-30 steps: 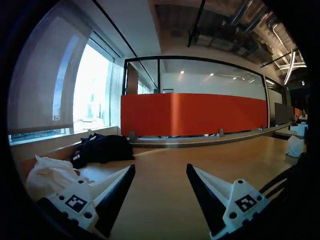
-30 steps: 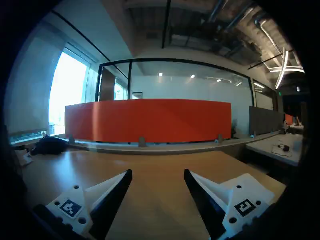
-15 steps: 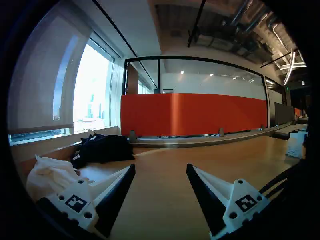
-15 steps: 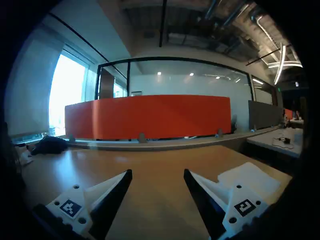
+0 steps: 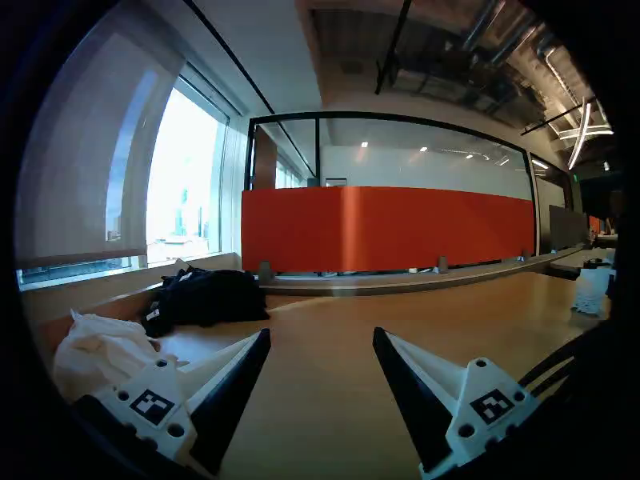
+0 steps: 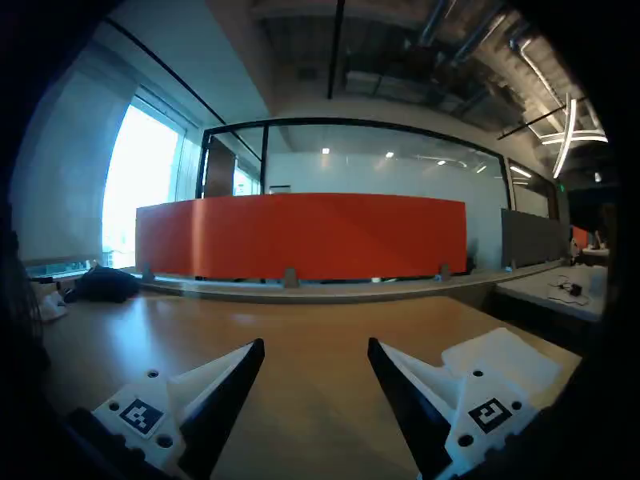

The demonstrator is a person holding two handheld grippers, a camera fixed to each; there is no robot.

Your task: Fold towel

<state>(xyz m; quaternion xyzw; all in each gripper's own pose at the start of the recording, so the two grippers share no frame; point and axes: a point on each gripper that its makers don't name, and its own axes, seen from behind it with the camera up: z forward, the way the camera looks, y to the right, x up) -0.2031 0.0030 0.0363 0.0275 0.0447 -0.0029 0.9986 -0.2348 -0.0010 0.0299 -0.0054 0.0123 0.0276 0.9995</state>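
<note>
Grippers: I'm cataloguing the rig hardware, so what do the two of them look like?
The left gripper and right gripper match: white plastic fingers tapering to points, black inner faces, screw holes, and a square black-and-white marker on each finger. Black cables run beside the left one.

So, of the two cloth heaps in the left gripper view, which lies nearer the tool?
The white crumpled heap, close beside the left tool. The black heap lies farther back, behind the white one.

Cloth heap (image 5: pixel 100 352) left on table (image 5: pixel 336 400), bundle (image 5: pixel 204 296) behind.
</note>
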